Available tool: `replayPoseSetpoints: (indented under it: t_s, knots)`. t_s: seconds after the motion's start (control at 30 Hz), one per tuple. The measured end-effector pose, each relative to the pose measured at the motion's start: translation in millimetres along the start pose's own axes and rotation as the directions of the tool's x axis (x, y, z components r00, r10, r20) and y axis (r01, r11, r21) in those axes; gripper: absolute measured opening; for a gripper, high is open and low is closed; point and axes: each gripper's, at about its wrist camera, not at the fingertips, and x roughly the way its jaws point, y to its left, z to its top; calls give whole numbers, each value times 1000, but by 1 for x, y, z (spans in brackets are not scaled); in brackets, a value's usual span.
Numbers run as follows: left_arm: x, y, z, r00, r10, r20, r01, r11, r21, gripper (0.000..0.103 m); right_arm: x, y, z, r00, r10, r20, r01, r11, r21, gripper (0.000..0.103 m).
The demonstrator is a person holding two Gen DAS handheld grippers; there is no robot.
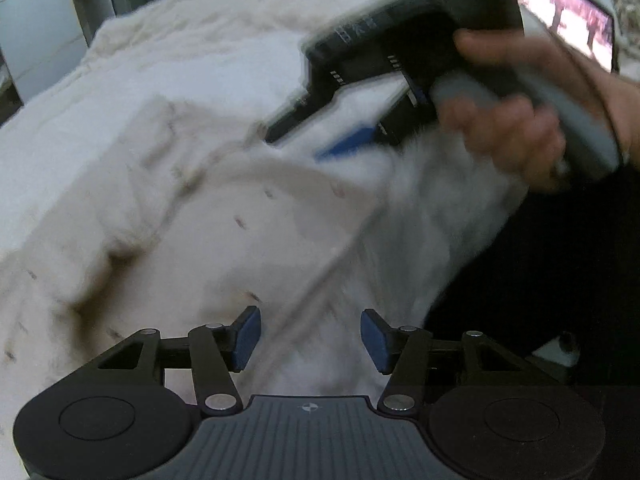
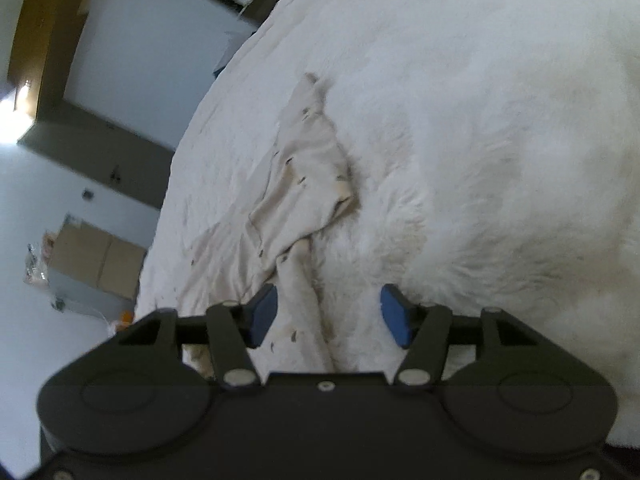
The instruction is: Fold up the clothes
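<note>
A: Garment location?
B: The cream speckled garment (image 2: 304, 196) lies crumpled on the fluffy white bed cover (image 2: 480, 140).
A: Gripper state?
B: Left gripper (image 1: 310, 340): blue pads apart over the garment, gripping nothing. Right gripper (image 2: 328, 316): open, a twisted strip lying loose between its pads.

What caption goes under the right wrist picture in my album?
Open right gripper over a rumpled cream garment on a fluffy white blanket.

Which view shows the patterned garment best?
The right wrist view: the garment lies crumpled on the white blanket, sharp and seen nearly whole. The left wrist view shows it closer but blurred and cropped.
</note>
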Motion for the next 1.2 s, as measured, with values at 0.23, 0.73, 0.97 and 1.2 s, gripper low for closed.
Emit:
replayPoseSetpoints:
  t_s: [0.23, 0.73, 0.97, 1.2]
  knots:
    - [6, -10, -11, 1000, 15, 11, -15, 1000, -14, 51, -1, 7, -17, 995, -97, -17, 95, 992, -85, 0]
    - [-11, -23, -6, 993, -89, 80, 91, 996, -15, 50, -26, -6, -6, 987, -117, 114, 114, 993, 38, 34]
    - [-40, -6, 13, 965, 37, 259, -24, 998, -53, 60, -23, -3, 5, 987, -57, 149, 54, 998, 25, 40]
    - [15, -15, -1, 990, 38, 139, -40, 999, 12, 56, 8, 26, -7, 999, -50, -8, 49, 988, -144, 0]
